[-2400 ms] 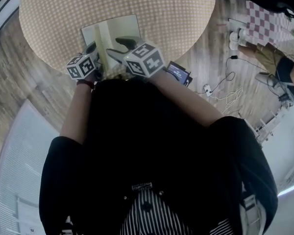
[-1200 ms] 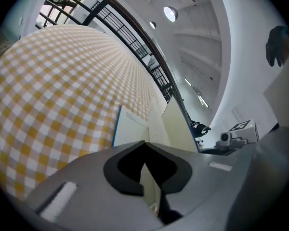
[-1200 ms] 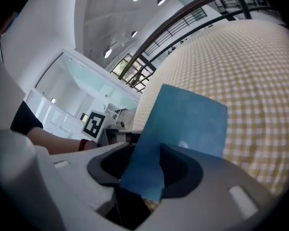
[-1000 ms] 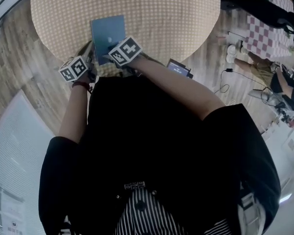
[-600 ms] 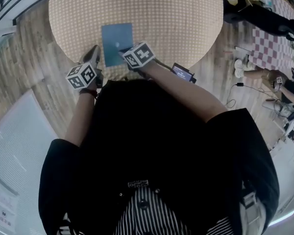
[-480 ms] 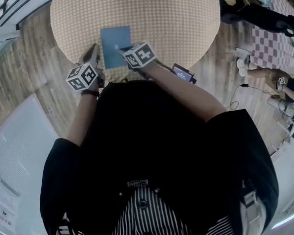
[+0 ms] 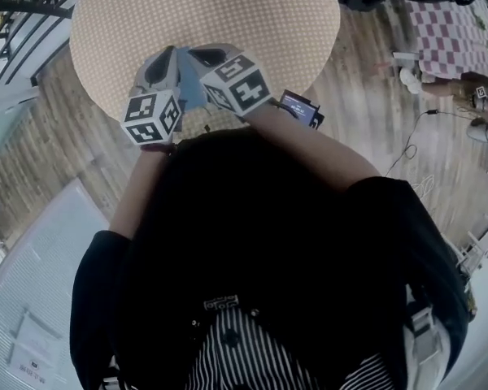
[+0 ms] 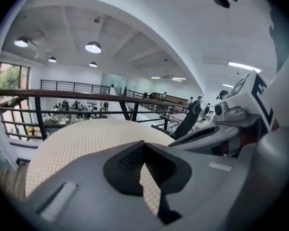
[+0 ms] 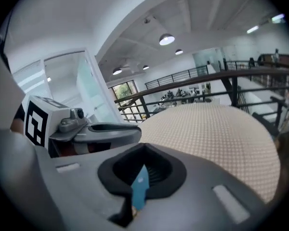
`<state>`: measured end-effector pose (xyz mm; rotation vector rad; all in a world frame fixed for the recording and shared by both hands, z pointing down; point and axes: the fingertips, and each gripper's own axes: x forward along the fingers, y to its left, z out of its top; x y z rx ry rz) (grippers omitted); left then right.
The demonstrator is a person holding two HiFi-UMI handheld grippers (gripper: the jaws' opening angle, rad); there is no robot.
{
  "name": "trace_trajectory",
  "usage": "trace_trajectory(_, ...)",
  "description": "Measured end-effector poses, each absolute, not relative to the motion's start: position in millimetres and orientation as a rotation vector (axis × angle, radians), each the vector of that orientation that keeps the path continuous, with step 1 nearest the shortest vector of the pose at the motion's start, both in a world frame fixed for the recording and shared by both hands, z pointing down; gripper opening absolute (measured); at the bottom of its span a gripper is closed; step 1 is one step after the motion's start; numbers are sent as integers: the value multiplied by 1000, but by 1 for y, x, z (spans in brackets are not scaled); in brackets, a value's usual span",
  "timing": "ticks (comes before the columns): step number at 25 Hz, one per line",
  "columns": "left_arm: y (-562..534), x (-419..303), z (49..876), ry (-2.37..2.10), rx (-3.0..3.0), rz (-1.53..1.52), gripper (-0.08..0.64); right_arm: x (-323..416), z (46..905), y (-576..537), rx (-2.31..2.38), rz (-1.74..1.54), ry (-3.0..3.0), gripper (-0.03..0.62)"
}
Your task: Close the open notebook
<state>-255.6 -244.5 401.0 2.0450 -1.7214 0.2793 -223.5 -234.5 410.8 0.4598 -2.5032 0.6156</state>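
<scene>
Left gripper [image 7: 159, 63], right gripper [image 7: 208, 56]: jaws together on both, nothing pinched. Blue notebook [image 7: 192, 88] lies closed beneath, between them. We'd lift clear without brushing cover.

The notebook [image 7: 192, 90] lies on the counter [image 7: 260, 15], near its front edge. Over it, the left hand-held gripper [image 7: 164, 62] and the right hand-held gripper [image 7: 205, 55] sit side by side, partly covering it. A railing [image 8: 62, 96] stands behind the counter.
</scene>
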Motion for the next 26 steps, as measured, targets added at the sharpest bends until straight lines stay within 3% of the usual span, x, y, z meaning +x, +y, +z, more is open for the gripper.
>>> trace_trajectory(3,-243,-218,399,-1731,2090,295,-2,-189,396,-246,551,487,-2545,0)
trace_trajectory(16,-246,-197,407,-1706,2100,383,-2,-169,405,-249,534,515,-2545,0)
trace_trajectory(26,-190,-293,405,-1727,2076,341,-2,-263,403,-176,444,416,-2537,0)
